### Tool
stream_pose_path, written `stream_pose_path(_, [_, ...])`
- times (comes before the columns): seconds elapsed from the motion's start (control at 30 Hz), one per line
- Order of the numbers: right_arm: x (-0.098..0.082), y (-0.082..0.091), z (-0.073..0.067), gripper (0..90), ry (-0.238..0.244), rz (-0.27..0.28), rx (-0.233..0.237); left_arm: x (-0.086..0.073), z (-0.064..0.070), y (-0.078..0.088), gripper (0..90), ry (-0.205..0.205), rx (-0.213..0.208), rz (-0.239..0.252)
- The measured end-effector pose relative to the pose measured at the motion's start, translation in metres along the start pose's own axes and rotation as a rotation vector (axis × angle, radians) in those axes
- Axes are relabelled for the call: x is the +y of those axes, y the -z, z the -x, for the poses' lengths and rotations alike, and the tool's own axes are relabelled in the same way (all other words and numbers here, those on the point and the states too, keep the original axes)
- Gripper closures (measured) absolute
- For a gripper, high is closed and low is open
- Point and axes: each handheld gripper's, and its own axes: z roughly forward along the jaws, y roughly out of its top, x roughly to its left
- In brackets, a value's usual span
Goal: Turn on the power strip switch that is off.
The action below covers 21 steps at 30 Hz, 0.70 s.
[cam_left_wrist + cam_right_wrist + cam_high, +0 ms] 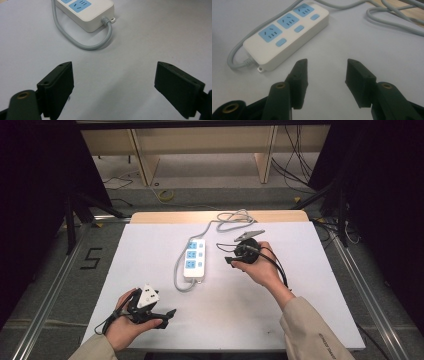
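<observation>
A white power strip (194, 259) with three blue sockets lies in the middle of the white sheet. Its grey cable (178, 270) loops from the near end round the left side to the far edge. My left gripper (167, 316) rests at the front left, held in a hand and pointing right. Its jaws stand wide open over bare sheet (114, 72), with the power strip's near end (87, 13) ahead. My right gripper (224, 253) hovers just right of the strip and points at it. It is open (327, 67) with nothing between the jaws, and the power strip (287, 37) lies beyond them.
The white sheet (225, 310) covers a wooden table whose far edge (165, 216) shows. Loose coils of the grey cable (235, 217) lie at the back. Metal rails (365, 295) flank the table, and shelving (200, 150) and floor cables stand behind.
</observation>
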Motion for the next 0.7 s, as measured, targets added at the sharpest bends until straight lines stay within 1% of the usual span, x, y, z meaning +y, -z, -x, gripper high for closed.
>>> stream_pose_path(0.07, [-0.005, 0.005, 0.002, 50.7, -0.010, -0.003, 0.008, 0.000, 0.000, 0.000, 15.5, 0.003, 0.001, 0.000])
stream_pose_path(0.23, [-0.021, 0.019, 0.005, 44.6, -0.041, 0.014, 0.015, 0.000, -0.001, 0.000, 15.5, 0.006, 0.002, -0.002])
stream_pose_path(0.33, [-0.031, 0.030, 0.006, 42.3, -0.046, 0.034, 0.017, 0.000, -0.001, 0.000, 15.5, 0.010, 0.003, 0.002])
stream_pose_path(0.4, [-0.038, 0.038, 0.007, 41.4, -0.043, 0.047, 0.026, 0.000, -0.001, 0.000, 15.5, 0.009, 0.005, -0.001])
stream_pose_path(0.47, [-0.045, 0.045, 0.008, 39.5, -0.052, 0.057, 0.033, 0.000, -0.002, 0.000, 15.5, 0.008, 0.006, -0.002])
stream_pose_path(0.57, [-0.056, 0.055, 0.010, 37.4, -0.051, 0.071, 0.027, 0.000, -0.002, 0.000, 15.5, 0.010, 0.006, -0.002])
stream_pose_path(0.7, [-0.073, 0.066, 0.013, 36.3, -0.075, 0.088, 0.035, -0.001, -0.001, -0.001, 15.5, 0.014, 0.006, -0.002])
